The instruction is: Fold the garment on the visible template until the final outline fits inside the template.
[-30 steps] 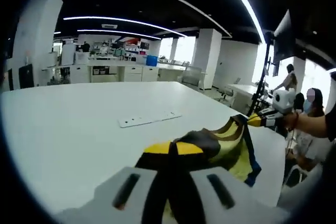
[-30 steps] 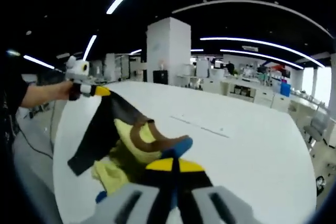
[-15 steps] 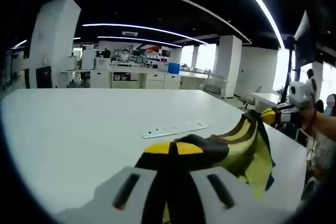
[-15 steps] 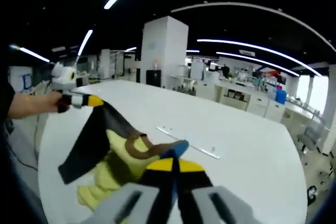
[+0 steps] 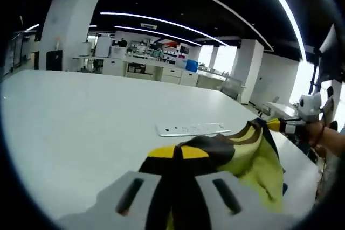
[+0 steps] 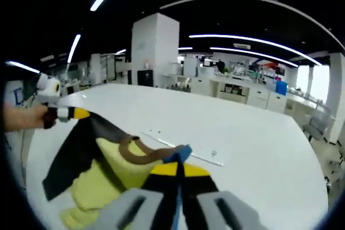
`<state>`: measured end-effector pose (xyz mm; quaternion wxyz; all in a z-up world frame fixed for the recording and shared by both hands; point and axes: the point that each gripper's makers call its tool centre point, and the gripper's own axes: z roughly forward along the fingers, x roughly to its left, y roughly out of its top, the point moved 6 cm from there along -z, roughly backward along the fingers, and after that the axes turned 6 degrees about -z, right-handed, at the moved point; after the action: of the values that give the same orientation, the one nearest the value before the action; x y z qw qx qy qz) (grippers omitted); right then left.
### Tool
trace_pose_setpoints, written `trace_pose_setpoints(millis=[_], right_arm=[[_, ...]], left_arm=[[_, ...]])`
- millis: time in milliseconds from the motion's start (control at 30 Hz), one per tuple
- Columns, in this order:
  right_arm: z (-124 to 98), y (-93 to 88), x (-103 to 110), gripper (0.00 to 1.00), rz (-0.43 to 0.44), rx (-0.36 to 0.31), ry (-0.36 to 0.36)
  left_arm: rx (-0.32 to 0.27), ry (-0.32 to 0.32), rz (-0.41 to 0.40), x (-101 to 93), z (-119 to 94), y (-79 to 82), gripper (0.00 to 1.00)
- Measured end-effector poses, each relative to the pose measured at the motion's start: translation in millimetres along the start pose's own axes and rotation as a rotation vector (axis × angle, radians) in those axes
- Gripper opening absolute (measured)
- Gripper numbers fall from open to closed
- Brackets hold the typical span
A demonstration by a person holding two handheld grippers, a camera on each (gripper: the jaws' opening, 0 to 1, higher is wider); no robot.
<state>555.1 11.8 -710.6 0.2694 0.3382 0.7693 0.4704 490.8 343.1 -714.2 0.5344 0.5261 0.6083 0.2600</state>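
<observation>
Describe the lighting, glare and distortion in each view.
Left gripper view: ceiling light strips bow into arcs from the fisheye, windows at right blow out white, and the white table reads evenly lit. Right gripper view: the same curved strips, a soft sheen on the table, the garment a little soft near the jaws.

White table (image 5: 70,117), flat white strip (image 5: 192,129)

Open-plan office/lab: white table (image 5: 81,117), pillars (image 6: 154,47), ceiling light strips (image 5: 156,22), cabinets (image 5: 178,76).
</observation>
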Motion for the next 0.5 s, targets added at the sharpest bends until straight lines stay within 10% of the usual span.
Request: trace_pose_setpoints(millis=[500], right_arm=[[63, -37.4, -3, 0.00, -0.101, 0.171, 0.004]], left_arm=[[0.139, 0.147, 0.041, 46.1, 39, -38.2, 0.00]])
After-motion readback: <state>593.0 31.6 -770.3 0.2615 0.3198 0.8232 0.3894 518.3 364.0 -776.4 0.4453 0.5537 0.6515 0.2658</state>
